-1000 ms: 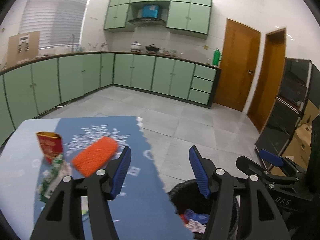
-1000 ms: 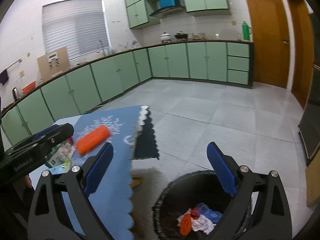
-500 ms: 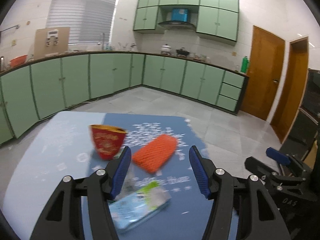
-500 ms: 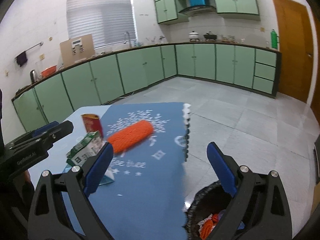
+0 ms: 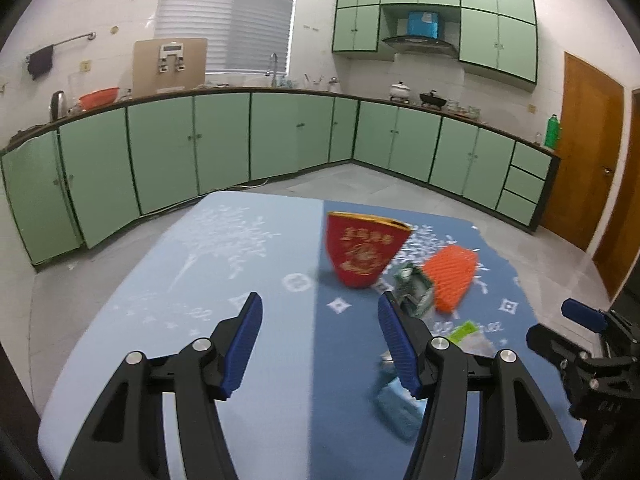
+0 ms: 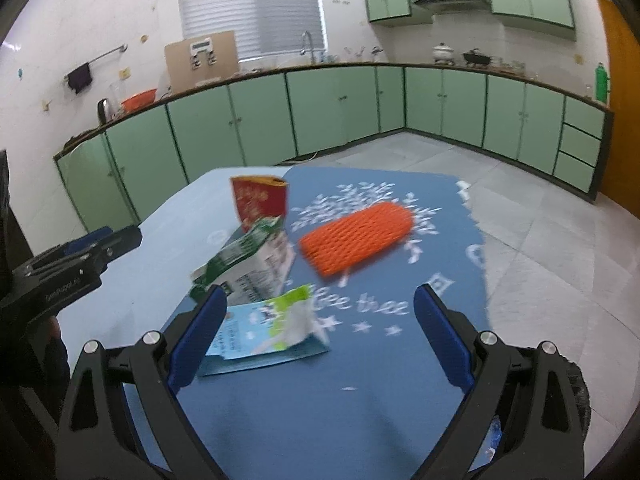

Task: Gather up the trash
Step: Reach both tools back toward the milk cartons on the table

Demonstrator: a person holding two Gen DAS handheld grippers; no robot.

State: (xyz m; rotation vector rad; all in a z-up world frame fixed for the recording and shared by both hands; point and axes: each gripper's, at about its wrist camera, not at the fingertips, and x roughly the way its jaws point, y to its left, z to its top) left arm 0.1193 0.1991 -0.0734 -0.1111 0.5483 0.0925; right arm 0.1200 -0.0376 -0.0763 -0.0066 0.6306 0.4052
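A blue tablecloth (image 6: 380, 380) is covering the table. On it, an orange foam net (image 6: 356, 238) is lying right of the red paper cup (image 6: 259, 202); crushed cartons (image 6: 252, 268) are sitting just before the cup. The left gripper (image 5: 320, 340) and right gripper (image 6: 316, 336) are both hovering open, holding nothing.

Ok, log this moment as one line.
stage: approaching trash | left gripper: open, empty | right gripper: open, empty | on table: red paper cup, orange foam net, milk carton, flattened carton
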